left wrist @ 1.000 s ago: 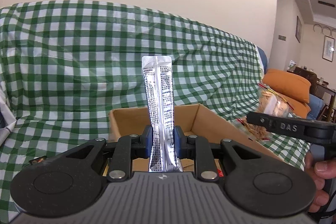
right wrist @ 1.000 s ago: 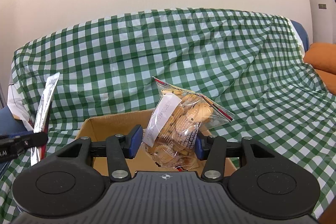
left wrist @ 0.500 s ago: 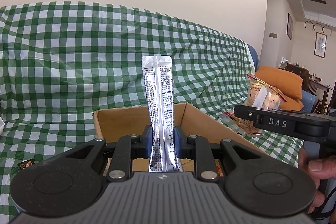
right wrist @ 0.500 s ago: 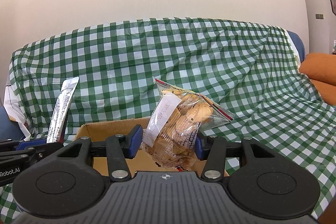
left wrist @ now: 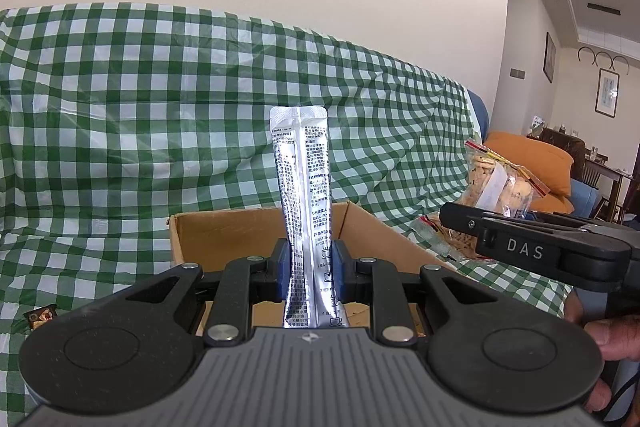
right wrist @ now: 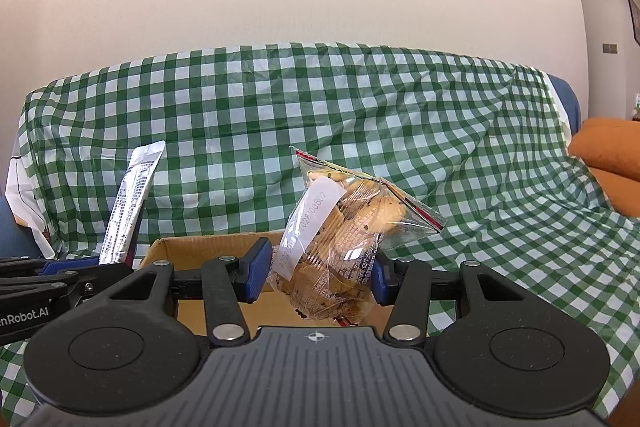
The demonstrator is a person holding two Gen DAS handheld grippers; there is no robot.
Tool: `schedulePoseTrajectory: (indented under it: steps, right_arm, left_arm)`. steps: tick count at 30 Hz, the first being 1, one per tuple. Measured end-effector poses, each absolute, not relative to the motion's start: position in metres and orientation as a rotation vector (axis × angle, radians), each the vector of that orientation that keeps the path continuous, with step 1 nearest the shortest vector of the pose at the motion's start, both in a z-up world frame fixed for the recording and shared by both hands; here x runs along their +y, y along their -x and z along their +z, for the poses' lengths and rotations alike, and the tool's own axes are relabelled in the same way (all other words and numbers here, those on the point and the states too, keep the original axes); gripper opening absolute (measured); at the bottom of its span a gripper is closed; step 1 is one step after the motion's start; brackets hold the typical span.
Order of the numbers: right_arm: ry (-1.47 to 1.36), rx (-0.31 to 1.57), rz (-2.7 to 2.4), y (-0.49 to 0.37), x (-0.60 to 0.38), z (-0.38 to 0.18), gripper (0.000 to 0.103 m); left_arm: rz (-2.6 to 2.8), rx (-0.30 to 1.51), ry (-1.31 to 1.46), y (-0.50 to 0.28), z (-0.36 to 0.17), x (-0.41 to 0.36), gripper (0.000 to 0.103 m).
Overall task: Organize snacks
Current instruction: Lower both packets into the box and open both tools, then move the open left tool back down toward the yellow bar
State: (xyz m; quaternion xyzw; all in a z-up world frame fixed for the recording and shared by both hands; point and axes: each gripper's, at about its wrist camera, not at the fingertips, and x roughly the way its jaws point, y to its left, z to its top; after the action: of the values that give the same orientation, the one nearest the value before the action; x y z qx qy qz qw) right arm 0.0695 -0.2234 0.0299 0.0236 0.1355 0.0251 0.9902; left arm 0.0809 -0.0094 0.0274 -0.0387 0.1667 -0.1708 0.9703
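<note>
Carrying snacks to the cardboard box point(left wrist: 224, 231), the left gripper point(left wrist: 308, 269) pinches a silver sachet point(left wrist: 302, 179) and the right gripper point(right wrist: 316, 273) a biscuit bag point(right wrist: 344, 227); next, lowering and releasing inside.

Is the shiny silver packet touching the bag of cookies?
Apart. The right wrist view shows checked cloth between the silver packet and the cookie bag.

A: What does the left hand-held gripper point(left wrist: 308, 277) look like?

B: Black linkage arms with round silver screw heads, blue pads on its fingers point(left wrist: 280, 273), two round black discs and a ribbed grey body bearing a small round emblem.

A: And the right hand-held gripper point(right wrist: 316, 273)?

B: Same build. Its side reads "DAS" in white; the left one's side shows "nRobot.AI".
</note>
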Motion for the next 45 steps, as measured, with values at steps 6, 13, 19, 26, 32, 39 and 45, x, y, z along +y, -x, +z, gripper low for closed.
schedulePoseTrajectory:
  steps: [6, 13, 19, 26, 32, 39, 45]
  right_arm:
    - [-0.036, 0.245, 0.045, -0.066, -0.222, 0.031, 0.051]
    - [-0.008, 0.275, 0.033, -0.072, -0.214, 0.026, 0.074]
    - [-0.045, 0.292, 0.0, -0.075, -0.219, 0.024, 0.085]
    - [-0.029, 0.291, 0.008, -0.077, -0.211, 0.023, 0.085]
    - [-0.02, 0.296, 0.034, -0.074, -0.201, 0.024, 0.07]
    - [-0.014, 0.307, 0.078, -0.069, -0.2, 0.025, 0.033]
    - [-0.045, 0.335, 0.104, -0.075, -0.205, 0.026, 0.036]
  left_arm:
    - [-0.358, 0.33, 0.073, -0.081, 0.028, -0.01, 0.024]
    - [-0.359, 0.324, 0.075, -0.077, 0.03, -0.009, 0.076]
    - [-0.348, 0.339, 0.065, -0.075, 0.029, -0.005, 0.071]
    - [-0.322, 0.336, 0.067, -0.069, 0.031, 0.005, 0.057]
    - [-0.243, 0.369, 0.1, -0.067, 0.031, 0.027, 0.04]
    - [-0.127, 0.457, 0.251, -0.081, 0.026, 0.065, 0.04]
    - [-0.081, 0.452, 0.264, -0.086, 0.027, 0.079, 0.04]
